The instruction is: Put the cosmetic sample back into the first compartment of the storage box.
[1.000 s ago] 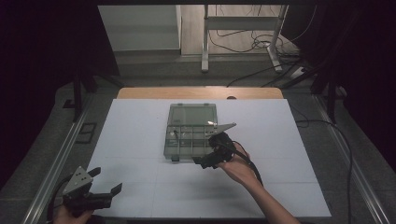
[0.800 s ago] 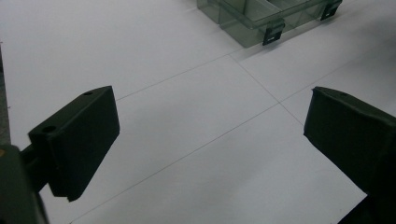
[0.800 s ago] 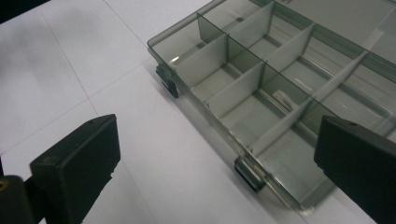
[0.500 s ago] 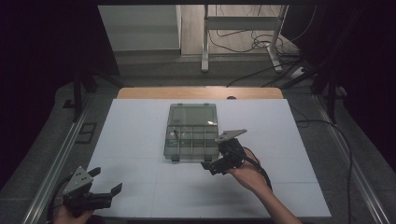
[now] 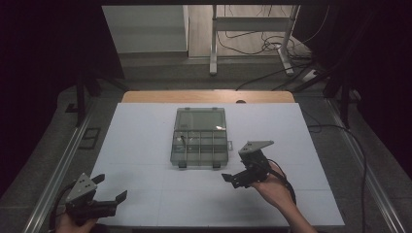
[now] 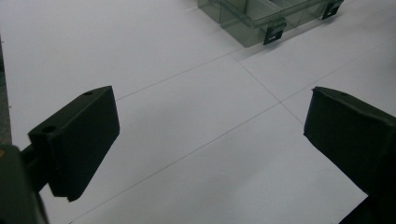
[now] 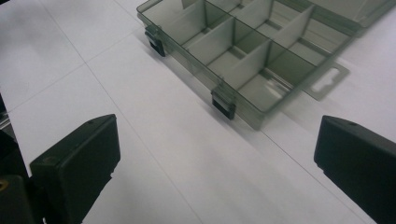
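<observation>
A clear, smoke-tinted compartment box (image 5: 199, 137) lies flat on the white sheet (image 5: 145, 131) that covers the bench, about midway between the left and right edges and somewhat toward the far edge. Its lid (image 5: 200, 118) is thrown back flat toward the far edge, so the dividers and cells are exposed from above, which suits reaching in from the near side. Two dark latches (image 7: 223, 103) hang off the near wall, facing the person, likely because that is the side from which the box is unclasped. A small dark item (image 5: 183, 141) seems to stand in one of the left cells; it is too small to name.

The right tool (image 5: 241, 171) hovers just off the box's near right corner, held by a hand (image 5: 276, 187) coming from the near edge. Its jaws are spread wide with nothing between them, and in the right gripper view they frame the near wall and a latch, so the box looks like what it is working on.

The left tool (image 5: 109, 191) sits low by the near left corner of the bench, well apart from the box, jaws likewise spread and empty. It appears parked out of the way, leaving the work to the right side.
</observation>
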`<state>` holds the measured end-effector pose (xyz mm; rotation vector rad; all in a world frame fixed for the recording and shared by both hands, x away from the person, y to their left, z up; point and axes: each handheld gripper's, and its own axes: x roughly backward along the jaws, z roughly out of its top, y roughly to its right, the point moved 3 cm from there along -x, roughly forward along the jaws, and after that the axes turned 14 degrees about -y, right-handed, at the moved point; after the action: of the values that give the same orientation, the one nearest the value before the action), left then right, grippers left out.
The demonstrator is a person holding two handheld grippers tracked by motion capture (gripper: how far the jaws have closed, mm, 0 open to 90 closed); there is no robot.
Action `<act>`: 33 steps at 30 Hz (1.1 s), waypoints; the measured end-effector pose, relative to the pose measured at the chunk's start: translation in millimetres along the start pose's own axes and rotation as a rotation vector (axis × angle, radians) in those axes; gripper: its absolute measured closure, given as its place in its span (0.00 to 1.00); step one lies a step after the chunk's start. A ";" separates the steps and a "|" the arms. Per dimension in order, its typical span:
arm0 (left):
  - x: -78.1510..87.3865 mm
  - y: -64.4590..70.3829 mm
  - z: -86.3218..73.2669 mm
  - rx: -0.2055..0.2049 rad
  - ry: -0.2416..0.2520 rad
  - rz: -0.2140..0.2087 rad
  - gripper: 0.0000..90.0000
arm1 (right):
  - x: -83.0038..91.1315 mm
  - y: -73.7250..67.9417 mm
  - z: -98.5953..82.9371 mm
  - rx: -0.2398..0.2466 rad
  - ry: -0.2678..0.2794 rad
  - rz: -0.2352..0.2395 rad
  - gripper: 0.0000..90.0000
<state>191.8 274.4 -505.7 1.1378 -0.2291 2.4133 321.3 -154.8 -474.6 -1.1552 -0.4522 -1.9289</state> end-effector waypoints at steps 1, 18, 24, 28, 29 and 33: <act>0.0 0.0 0.0 0.001 0.001 -0.001 0.04 | 0.0 0.0 0.0 0.000 0.000 0.000 0.01; 0.4 -1.2 -0.2 0.010 0.004 -0.005 0.04 | 27.7 14.2 -42.0 -0.050 0.034 -0.078 0.01; 0.8 -1.6 -0.4 0.015 0.007 -0.008 0.04 | 37.6 18.4 -57.3 -0.079 0.047 -0.097 0.01; 0.9 -2.0 -0.6 0.019 0.011 -0.010 0.04 | 43.2 19.2 -67.8 -0.100 0.061 -0.106 0.01; 1.1 -2.2 -0.6 0.019 0.011 -0.010 0.04 | 44.5 19.3 -70.4 -0.108 0.064 -0.108 0.01; 1.4 -2.6 -0.8 0.025 0.013 -0.013 0.04 | 49.3 21.0 -82.3 -0.129 0.071 -0.129 0.01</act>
<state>191.7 277.5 -505.3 1.1303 -0.1873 2.4182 280.4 -244.1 -477.1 -1.1585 -0.3767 -2.1308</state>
